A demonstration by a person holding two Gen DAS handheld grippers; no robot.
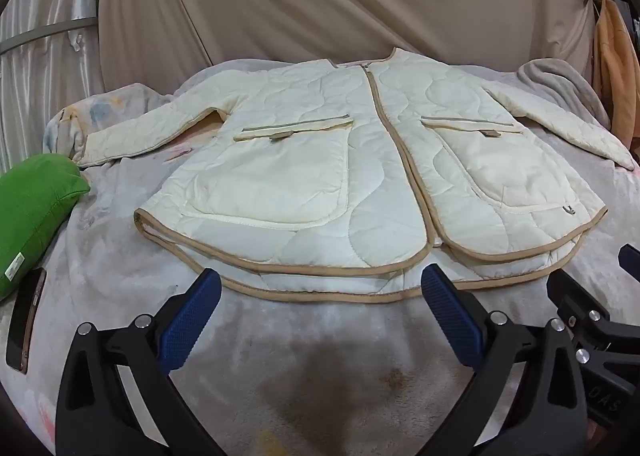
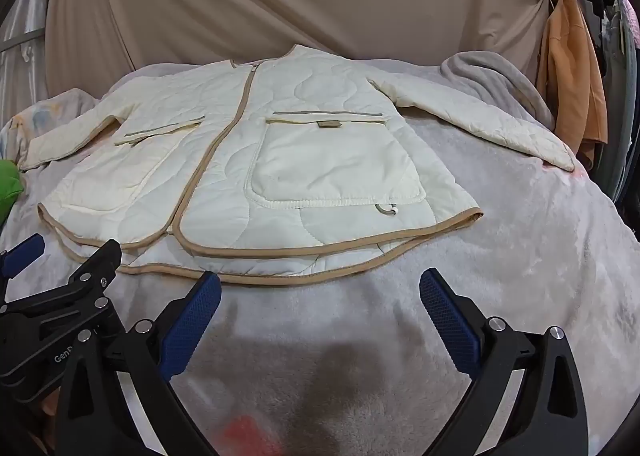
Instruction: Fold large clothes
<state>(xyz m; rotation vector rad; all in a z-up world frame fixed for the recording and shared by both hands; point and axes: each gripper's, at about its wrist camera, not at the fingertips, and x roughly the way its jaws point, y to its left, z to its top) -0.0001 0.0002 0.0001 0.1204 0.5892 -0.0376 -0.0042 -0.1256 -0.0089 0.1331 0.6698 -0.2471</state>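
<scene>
Jacket (image 1: 360,159) lies flat, pockets closed, on blanket (image 1: 320,336).

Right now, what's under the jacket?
The cream quilted jacket lies flat, front up, on a grey fleece blanket that shows on the near side and both flanks. A patterned cloth peeks out by one sleeve. Whatever lies directly beneath the jacket is covered.

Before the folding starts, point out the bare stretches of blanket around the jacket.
Bare grey blanket runs between the cream jacket's hem and the open left gripper and right gripper, and past the jacket's right side under its sleeve. Crowded: the left edge, with the green cushion and phone.
</scene>
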